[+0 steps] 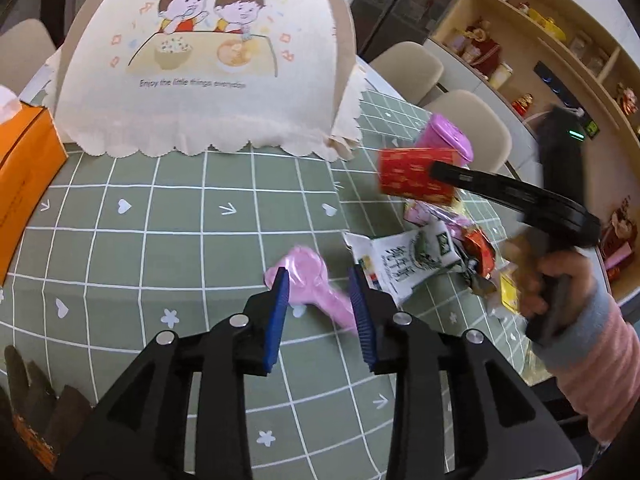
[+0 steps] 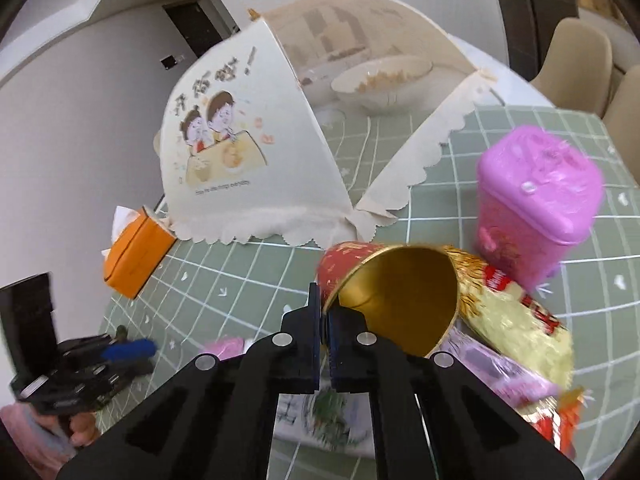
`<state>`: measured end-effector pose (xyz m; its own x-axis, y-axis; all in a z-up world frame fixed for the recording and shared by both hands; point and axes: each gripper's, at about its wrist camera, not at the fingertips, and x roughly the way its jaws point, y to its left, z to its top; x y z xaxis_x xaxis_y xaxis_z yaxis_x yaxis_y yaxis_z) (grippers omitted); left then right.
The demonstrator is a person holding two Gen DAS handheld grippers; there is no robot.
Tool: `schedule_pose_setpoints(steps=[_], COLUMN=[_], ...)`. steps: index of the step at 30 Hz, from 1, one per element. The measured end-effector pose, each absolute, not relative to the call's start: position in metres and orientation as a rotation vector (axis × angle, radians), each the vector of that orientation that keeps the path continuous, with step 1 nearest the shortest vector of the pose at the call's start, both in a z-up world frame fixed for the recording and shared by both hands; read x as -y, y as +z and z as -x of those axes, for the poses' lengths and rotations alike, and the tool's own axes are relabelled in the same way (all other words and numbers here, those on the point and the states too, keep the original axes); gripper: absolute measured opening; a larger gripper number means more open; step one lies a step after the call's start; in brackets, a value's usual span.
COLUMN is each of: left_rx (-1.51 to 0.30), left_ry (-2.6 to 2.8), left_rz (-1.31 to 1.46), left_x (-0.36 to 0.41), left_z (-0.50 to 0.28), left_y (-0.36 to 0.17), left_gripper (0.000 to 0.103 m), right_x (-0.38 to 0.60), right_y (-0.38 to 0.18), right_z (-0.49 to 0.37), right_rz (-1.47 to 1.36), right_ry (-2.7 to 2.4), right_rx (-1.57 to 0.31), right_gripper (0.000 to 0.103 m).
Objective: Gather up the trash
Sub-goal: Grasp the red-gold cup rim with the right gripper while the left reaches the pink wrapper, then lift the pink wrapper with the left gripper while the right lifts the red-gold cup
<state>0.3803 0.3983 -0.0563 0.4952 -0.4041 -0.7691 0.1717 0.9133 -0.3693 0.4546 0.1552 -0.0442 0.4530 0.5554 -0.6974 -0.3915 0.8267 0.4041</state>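
Observation:
My left gripper [image 1: 318,276] stands open just above the green checked tablecloth [image 1: 180,220]. A crumpled pink wrapper [image 1: 306,260] lies on the cloth between its blue pads, which do not press on it. My right gripper [image 2: 324,308] is shut on the rim of a red paper cup [image 2: 348,264] with a gold inside, held tilted above the table; the cup [image 1: 412,176] also shows in the left wrist view. Under the cup lies a pile of wrappers: a white packet [image 1: 404,264] and a yellow-gold wrapper [image 2: 512,320]. A small pink bin [image 2: 536,208] stands closed behind them.
A cream mesh food cover [image 1: 208,60] with a cartoon print takes up the far side of the table, with a bowl [image 2: 380,80] under it. An orange tissue box [image 1: 24,176] sits at the left. Beige chairs [image 1: 408,64] and a wooden shelf [image 1: 560,40] stand beyond the table's right edge.

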Motion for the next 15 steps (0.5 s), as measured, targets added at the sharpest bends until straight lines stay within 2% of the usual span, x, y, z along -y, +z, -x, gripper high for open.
schedule_pose_setpoints(steps=[7,15], left_rx=[-1.034,-1.021], left_ry=[-0.197,-0.088], left_rz=[0.336,0.26], left_x=[-0.398,-0.374], left_z=[-0.384,-0.397], left_y=[-0.077,-0.097], left_gripper=[0.031,0.036], right_x=[-0.126,-0.098], right_y=[-0.007,-0.019], right_z=[-0.407,-0.358], right_rz=[-0.027,-0.027], right_ry=[0.475,0.401], right_rx=[-0.879,-0.907], right_gripper=[0.005,0.005])
